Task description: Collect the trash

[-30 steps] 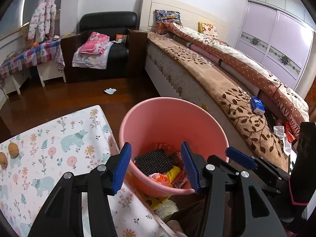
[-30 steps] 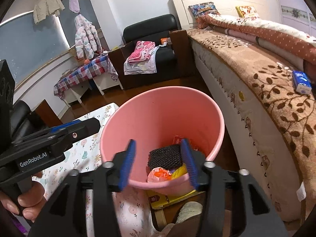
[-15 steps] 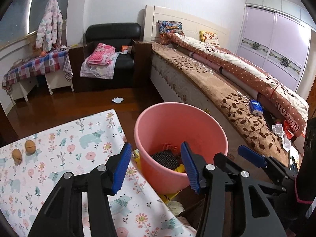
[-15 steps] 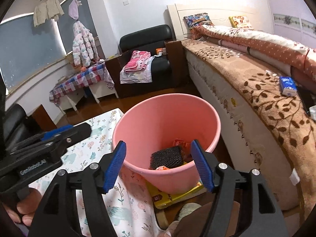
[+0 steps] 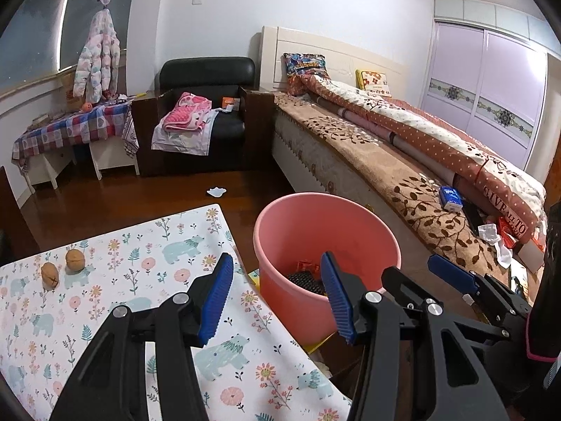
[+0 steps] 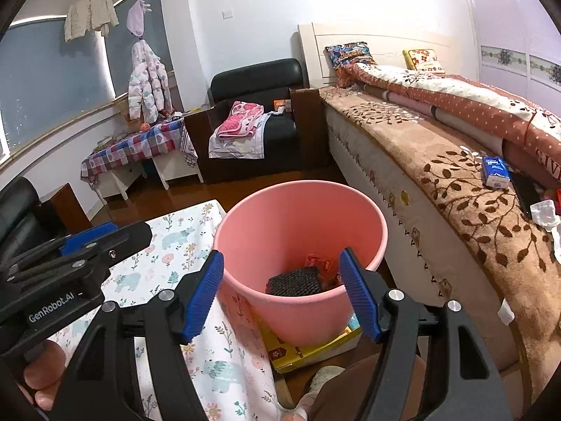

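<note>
Standing spread and empty, both the left gripper (image 5: 277, 300) and right gripper (image 6: 282, 293) are held above the pink bin (image 6: 382, 238), the right jaws just opened; trash (image 6: 294, 280) lies inside. Remaining walnuts (image 5: 75, 260) on the floral tablecloth (image 5: 140, 280) are judged light, hard, prone to rolling, best pinched across the middle; table edge and bin rim are close.

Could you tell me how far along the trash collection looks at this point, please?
Some is done: the pink bin already holds a black mesh piece and orange wrappers. Nothing is in hand: the left gripper and the right gripper are both open and empty, the right having just opened. Left: a white scrap on the floor, and possibly the crumpled paper on the bed.
</note>
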